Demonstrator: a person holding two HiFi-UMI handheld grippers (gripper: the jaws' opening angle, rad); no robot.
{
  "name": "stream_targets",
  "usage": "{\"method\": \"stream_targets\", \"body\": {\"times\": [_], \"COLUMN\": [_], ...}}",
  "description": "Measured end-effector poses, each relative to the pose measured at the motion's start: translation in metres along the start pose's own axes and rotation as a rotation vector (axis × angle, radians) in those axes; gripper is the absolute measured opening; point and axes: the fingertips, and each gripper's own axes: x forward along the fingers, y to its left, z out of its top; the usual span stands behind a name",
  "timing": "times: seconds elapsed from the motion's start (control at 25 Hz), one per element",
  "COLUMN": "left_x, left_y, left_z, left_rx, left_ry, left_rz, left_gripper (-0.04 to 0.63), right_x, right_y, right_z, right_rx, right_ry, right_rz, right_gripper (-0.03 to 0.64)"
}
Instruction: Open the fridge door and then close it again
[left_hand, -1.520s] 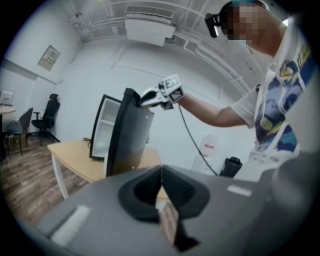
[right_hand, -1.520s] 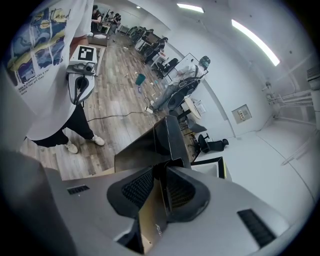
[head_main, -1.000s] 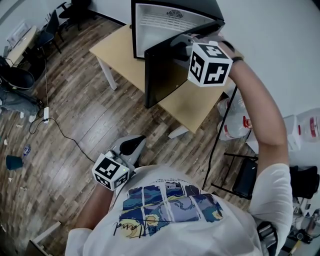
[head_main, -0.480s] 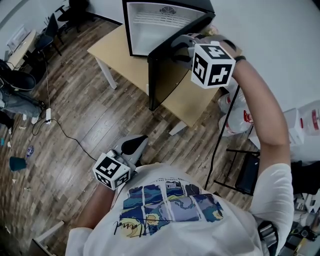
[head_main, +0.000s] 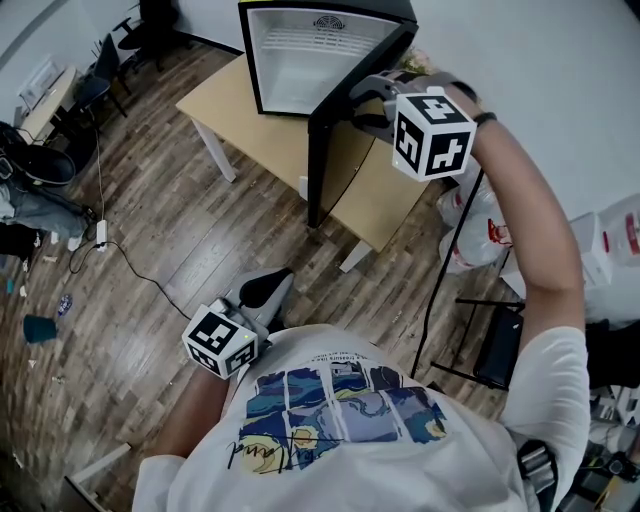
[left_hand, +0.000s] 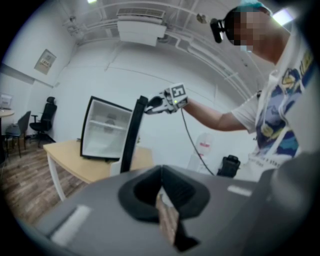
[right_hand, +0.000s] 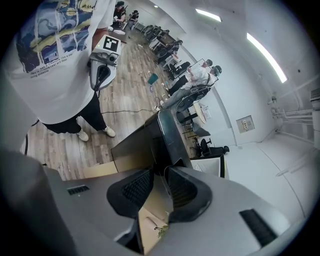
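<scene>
Fridge (head_main: 300, 60) upper centre on table (head_main: 250, 130), door (head_main: 335, 150) wide open; R gripper (head_main: 358, 100) jaws narrowed onto door's top edge, L gripper (head_main: 272, 285) lower left, jaws together, empty; advise firm pinch, swing along hinge arc, no yanking.

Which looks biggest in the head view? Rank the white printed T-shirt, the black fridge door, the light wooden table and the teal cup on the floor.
1. white printed T-shirt, inflated by nearness.
2-3. black fridge door and light wooden table: too close to rank, table partly hidden.
4. teal cup.
</scene>
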Motion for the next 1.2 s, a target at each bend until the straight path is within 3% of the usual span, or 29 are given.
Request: {"method": "stream_targets", "body": {"times": [1.2], "left_x": [0.008], "left_y": [-0.020], "left_z": [0.011], "left_rx": [0.027], "left_ry": [-0.018], "left_rz": [-0.014], "left_gripper": [0.011], "right_x": [-0.048], "right_y": [0.043], "right_z": [-0.041], "right_rx": [-0.066], "right_ry": [0.043], "right_rz": [0.002], "right_gripper": [0.077]}}
